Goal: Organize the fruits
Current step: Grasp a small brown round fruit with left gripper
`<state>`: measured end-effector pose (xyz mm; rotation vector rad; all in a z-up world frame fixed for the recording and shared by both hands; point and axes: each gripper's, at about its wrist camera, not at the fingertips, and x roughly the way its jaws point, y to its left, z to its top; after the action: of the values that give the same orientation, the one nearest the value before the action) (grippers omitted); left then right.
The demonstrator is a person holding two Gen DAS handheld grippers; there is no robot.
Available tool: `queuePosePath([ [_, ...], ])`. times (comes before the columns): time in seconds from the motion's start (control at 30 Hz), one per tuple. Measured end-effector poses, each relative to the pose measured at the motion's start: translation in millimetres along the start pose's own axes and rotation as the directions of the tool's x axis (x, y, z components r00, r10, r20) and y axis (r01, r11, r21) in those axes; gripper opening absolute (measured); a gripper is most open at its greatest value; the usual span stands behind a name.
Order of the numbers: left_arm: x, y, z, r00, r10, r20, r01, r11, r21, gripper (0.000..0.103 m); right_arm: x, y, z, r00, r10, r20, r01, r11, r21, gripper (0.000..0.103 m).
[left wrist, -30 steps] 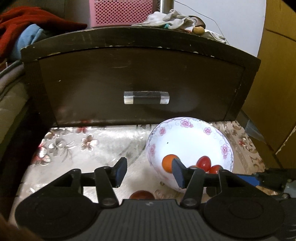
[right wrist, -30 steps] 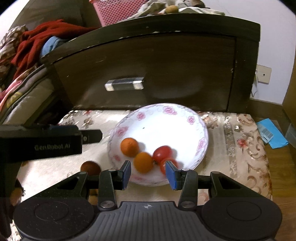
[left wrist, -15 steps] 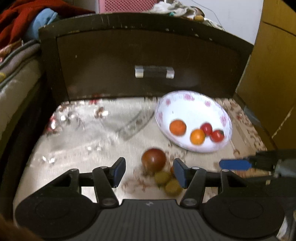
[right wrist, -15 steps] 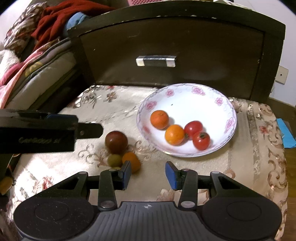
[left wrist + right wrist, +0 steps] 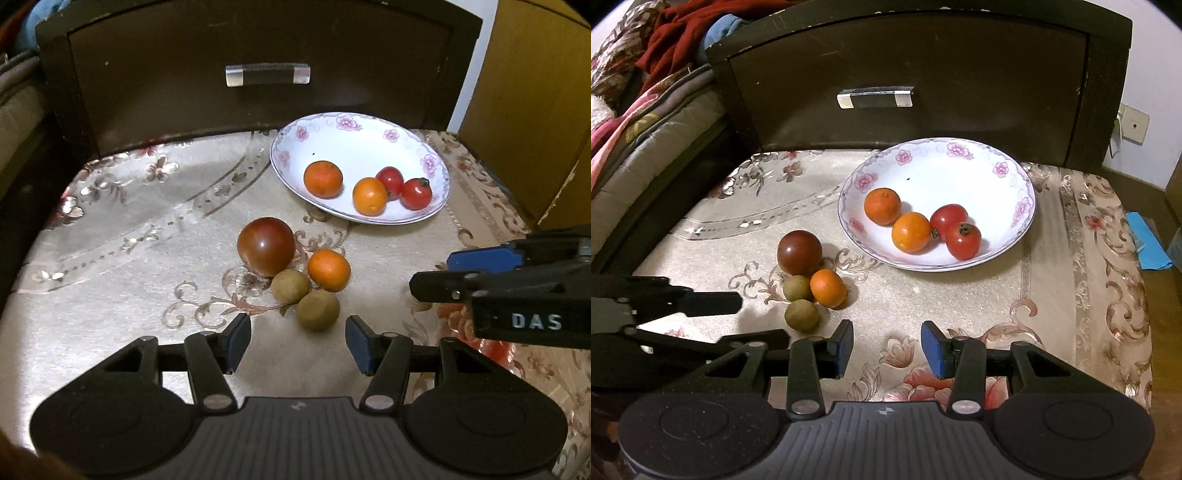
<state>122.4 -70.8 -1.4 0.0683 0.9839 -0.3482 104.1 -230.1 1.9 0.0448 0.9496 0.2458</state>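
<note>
Fruits (image 5: 291,269) round, without long axis; plate (image 5: 369,125) flat.

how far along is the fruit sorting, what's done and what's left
Roughly half. Done: the white floral plate holds two oranges and two red tomatoes. In hand: nothing; left gripper and right gripper are open and empty. Left: dark tomato, small orange and two green-brown fruits on the cloth.

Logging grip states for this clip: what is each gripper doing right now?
Left gripper: open, holding nothing.
Right gripper: open, holding nothing.
</note>
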Motion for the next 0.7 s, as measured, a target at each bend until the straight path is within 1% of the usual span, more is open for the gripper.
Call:
queuePosePath([
  [0.1,8,-2,0,1.000,-0.007,-0.011,0.007,1.000,-0.001,0.064,1,-1,0,1.000,0.004,-0.001,-0.004,1.000,0.006,0.036],
  [0.27,14,-8,0,1.000,0.011,0.005,-0.011,1.000,0.011,0.063,2,-2,2,1.000,0.009,-0.002,-0.009,1.000,0.016,0.036],
  [0.43,19,-7,1,0.999,0.034,0.005,-0.034,0.999,0.010,0.054,3,0,2,1.000,0.020,0.000,-0.020,1.000,0.015,0.036],
  [0.5,18,-8,0,0.999,0.035,0.008,-0.035,0.999,0.013,0.041,3,1,2,1.000,0.023,-0.002,-0.023,1.000,0.014,0.036],
  [0.57,17,-7,0,1.000,0.023,0.008,-0.023,1.000,0.012,0.036,4,0,3,1.000,0.023,-0.004,-0.023,1.000,0.014,0.036],
  [0.7,14,-5,-2,1.000,0.015,-0.001,-0.015,1.000,0.017,0.036,7,0,2,1.000,0.017,-0.011,-0.016,1.000,0.014,0.036],
])
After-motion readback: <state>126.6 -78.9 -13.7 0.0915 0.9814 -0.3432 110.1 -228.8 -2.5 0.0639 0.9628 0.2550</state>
